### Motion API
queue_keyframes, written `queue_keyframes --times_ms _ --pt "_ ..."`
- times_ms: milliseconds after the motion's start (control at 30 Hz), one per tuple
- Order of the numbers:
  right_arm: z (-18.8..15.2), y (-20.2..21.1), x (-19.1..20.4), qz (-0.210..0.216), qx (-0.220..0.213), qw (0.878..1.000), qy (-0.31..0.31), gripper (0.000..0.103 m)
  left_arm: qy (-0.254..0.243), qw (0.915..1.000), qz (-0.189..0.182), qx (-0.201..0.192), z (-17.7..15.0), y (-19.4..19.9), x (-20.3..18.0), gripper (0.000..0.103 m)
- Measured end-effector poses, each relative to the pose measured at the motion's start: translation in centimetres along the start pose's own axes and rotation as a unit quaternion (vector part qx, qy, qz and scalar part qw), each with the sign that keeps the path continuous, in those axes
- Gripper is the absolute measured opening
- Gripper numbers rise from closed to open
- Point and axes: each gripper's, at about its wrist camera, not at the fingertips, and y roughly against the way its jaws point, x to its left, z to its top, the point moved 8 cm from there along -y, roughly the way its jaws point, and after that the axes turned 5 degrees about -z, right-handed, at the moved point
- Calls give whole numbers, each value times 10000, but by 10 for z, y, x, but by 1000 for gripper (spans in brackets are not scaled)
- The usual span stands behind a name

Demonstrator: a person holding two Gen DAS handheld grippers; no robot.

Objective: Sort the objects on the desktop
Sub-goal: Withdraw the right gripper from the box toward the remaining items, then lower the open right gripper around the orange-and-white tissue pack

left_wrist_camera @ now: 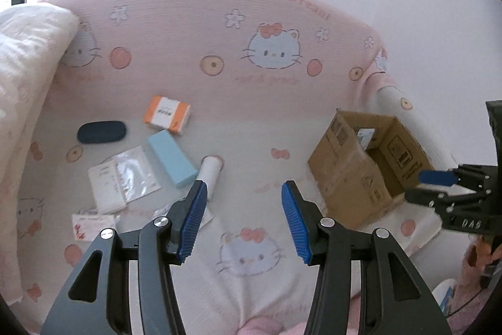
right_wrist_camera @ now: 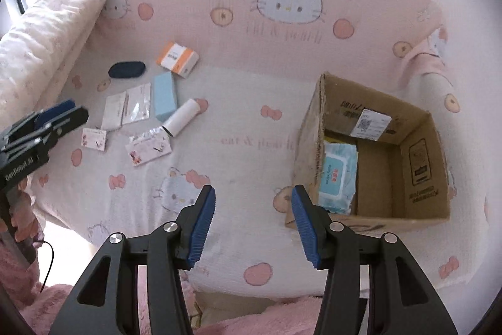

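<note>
Small items lie on the pink cat-print sheet at left: an orange-and-white box (left_wrist_camera: 167,114) (right_wrist_camera: 177,58), a dark blue oval case (left_wrist_camera: 101,131) (right_wrist_camera: 126,69), a light blue box (left_wrist_camera: 172,158) (right_wrist_camera: 164,97), a white tube (left_wrist_camera: 210,171) (right_wrist_camera: 182,117), and flat white packets (left_wrist_camera: 120,178) (right_wrist_camera: 127,109). A brown cardboard box (left_wrist_camera: 354,175) (right_wrist_camera: 417,178) stands open at right with a pack of wet wipes (right_wrist_camera: 339,175) inside. My left gripper (left_wrist_camera: 244,220) is open and empty, its left finger by the tube. My right gripper (right_wrist_camera: 253,225) is open and empty before the box's near left corner.
A white padded cushion (left_wrist_camera: 28,46) (right_wrist_camera: 47,30) rises at the far left. The sheet's raised pink back (left_wrist_camera: 251,30) closes the far side. Two small printed cards (right_wrist_camera: 94,138) (right_wrist_camera: 149,148) lie near the packets. Pink fluffy fabric (right_wrist_camera: 251,319) lies below the front edge.
</note>
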Motion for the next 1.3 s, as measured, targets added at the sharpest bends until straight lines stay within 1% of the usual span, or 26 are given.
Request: queue_keyframes --times_ms 133,233,300,367,500,567,667,767,867,1000,1067,1133,1300 --pt "-6 5 21 4 -13 9999 -150 52 -224 9997 -35 61 -11 13 17 54" --pt "-4 2 41 118 84 9998 -116 52 -341 9994 3 -29 -13 20 33 54" --pt "3 -2 53 141 75 9999 -27 52 -312 9994 96 -103 -13 21 47 54" --pt "11 -10 63 178 90 9998 58 53 -146 9998 141 -79 -15 18 65 54" --pt "28 -38 83 457 197 9986 147 53 355 9993 63 74 -18 1 100 54" --pt "35 -56 91 540 259 9980 178 53 590 9980 99 181 -20 -13 116 54" --pt "44 -87 98 616 433 9970 202 53 763 9966 170 268 -23 -29 132 54" --pt "47 -118 105 737 700 9944 279 53 778 9957 346 368 -27 -47 148 54" --pt "49 -146 112 818 933 9916 373 53 620 9948 656 467 -30 -64 161 54" --pt "55 -172 116 858 993 9906 377 53 478 9930 921 568 -36 -84 178 54" --pt "61 -183 120 895 965 9906 380 53 572 9922 877 672 -39 -95 184 54" --pt "67 -195 125 961 921 9904 378 53 768 9916 738 736 -41 -105 189 54" --pt "88 -225 143 1336 832 9872 247 53 1313 9874 335 818 -38 -134 198 54"
